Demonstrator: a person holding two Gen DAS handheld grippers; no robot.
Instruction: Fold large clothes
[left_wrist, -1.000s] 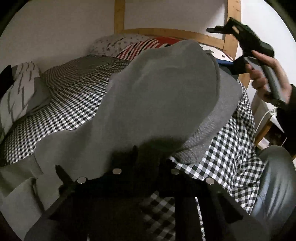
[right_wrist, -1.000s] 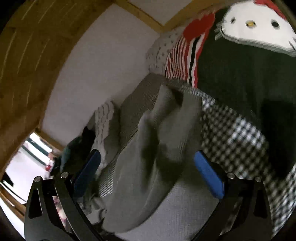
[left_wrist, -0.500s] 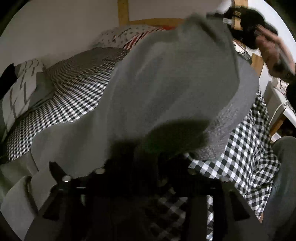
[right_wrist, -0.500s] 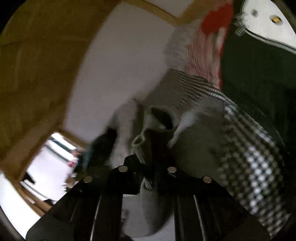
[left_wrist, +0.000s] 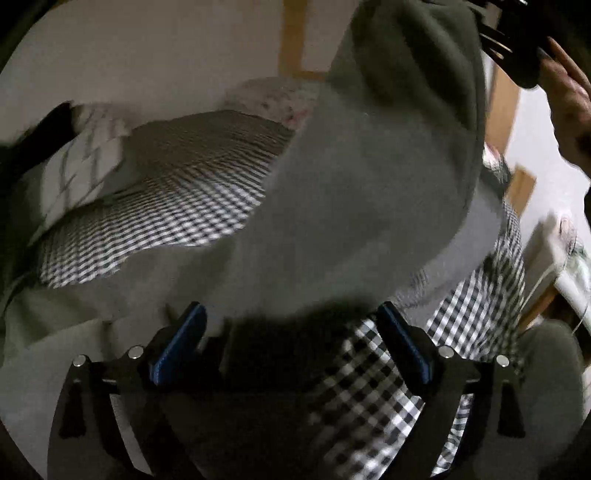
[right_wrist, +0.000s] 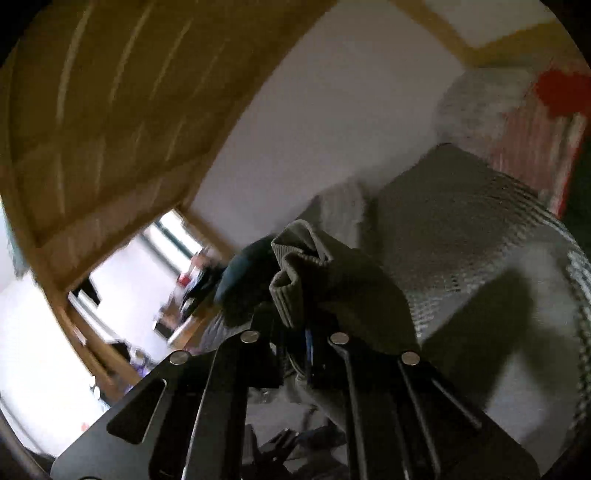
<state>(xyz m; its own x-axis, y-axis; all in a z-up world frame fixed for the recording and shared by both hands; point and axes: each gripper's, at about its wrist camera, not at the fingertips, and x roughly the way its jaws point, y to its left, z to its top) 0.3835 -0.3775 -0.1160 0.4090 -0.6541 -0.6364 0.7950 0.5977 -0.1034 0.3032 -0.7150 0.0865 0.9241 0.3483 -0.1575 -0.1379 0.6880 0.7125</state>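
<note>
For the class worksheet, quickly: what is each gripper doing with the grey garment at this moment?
Left gripper: jaws opening, pads clear of the grey garment.
Right gripper: shut on the garment's ribbed edge, holding it up above the checked bedding.

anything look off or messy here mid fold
Nothing damaged or spilled. The grey garment hangs bunched from the right gripper, shut on its ribbed edge, while the left gripper is opening with nothing gripped, so the cloth drapes unevenly over the checked bedcover.

light: dim indoor, bright doorway glare | blur: motion-smeared | edges: fisheye-bent, dark corners
</note>
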